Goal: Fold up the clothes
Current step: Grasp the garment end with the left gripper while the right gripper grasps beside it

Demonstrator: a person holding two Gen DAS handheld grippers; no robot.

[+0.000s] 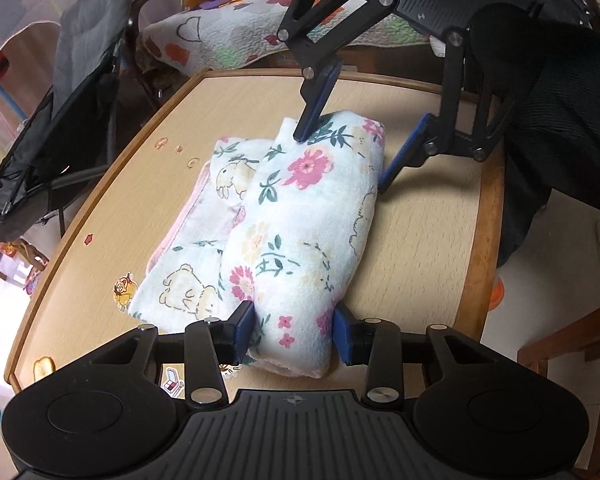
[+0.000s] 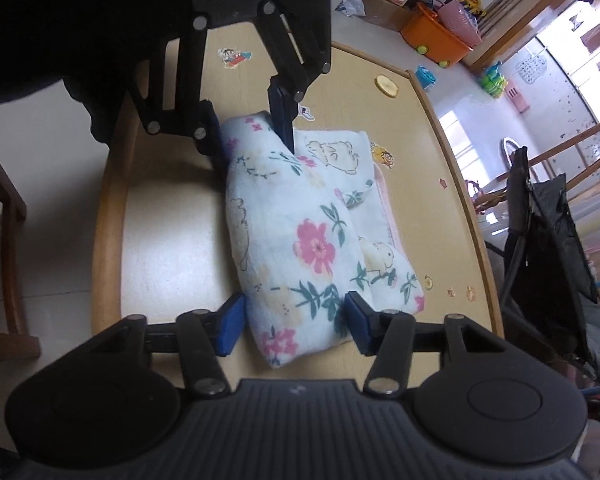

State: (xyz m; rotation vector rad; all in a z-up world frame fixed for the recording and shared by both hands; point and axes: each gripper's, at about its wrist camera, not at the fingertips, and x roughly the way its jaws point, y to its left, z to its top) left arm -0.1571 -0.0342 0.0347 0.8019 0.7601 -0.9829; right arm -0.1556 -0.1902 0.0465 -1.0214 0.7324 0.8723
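A white cloth with pink flowers and bear prints (image 1: 300, 208) (image 2: 300, 232) lies folded into a thick bundle on a small wooden table (image 1: 160, 200) (image 2: 172, 240). Its upper fold is a rounded roll over a flatter layer with a pink edge. My left gripper (image 1: 294, 332) (image 2: 256, 154) pinches one end of that roll, blue pads pressed on both sides. My right gripper (image 2: 296, 328) (image 1: 344, 160) faces it from the opposite end. It spans the roll there, one pad on the cloth's top and the other against its side.
A black folded stroller (image 1: 60, 120) (image 2: 548, 240) stands beside the table. A quilted cushion (image 1: 220, 32) lies behind it. A dark sleeve (image 1: 560, 120) reaches in over the table's edge. An orange tub (image 2: 432, 36) and a wooden chair (image 2: 4, 208) stand on the floor. Stickers dot the tabletop.
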